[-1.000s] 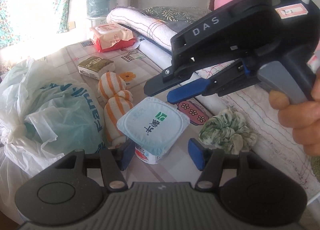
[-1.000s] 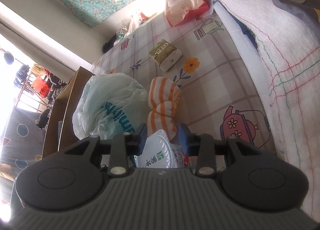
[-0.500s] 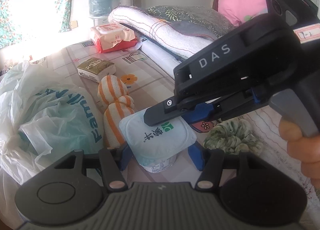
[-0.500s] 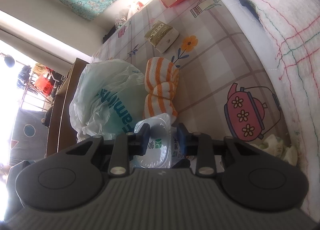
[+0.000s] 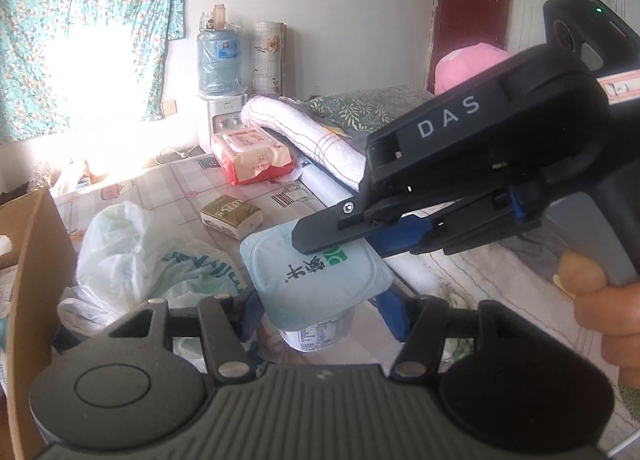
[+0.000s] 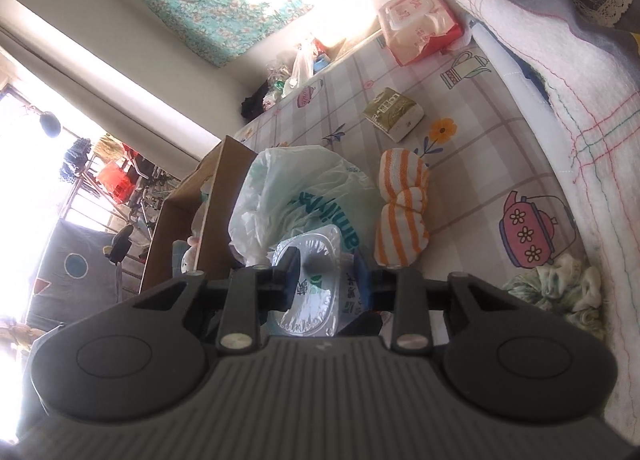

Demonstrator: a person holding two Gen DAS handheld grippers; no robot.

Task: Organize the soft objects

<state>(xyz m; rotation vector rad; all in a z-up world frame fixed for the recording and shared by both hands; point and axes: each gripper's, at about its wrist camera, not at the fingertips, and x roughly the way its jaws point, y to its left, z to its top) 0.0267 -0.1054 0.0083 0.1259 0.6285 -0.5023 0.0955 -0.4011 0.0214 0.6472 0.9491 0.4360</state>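
Yogurt cup [image 5: 316,280], left wrist view: lifted above the patterned sheet [image 5: 168,183], between the spread left gripper [image 5: 320,310] fingers, right gripper [image 5: 340,240] across its lid. Right wrist view: right gripper [image 6: 326,274] pinches the cup [image 6: 316,280] rim; striped sock bundle [image 6: 402,211] and plastic bag [image 6: 296,195] lie beyond

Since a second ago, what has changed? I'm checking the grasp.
The right tool closed on the yogurt cup and raised it off the tablecloth, toward the cardboard box. The left tool stayed open around it. Striped sock roll, plastic bag and scrunchie stayed put.
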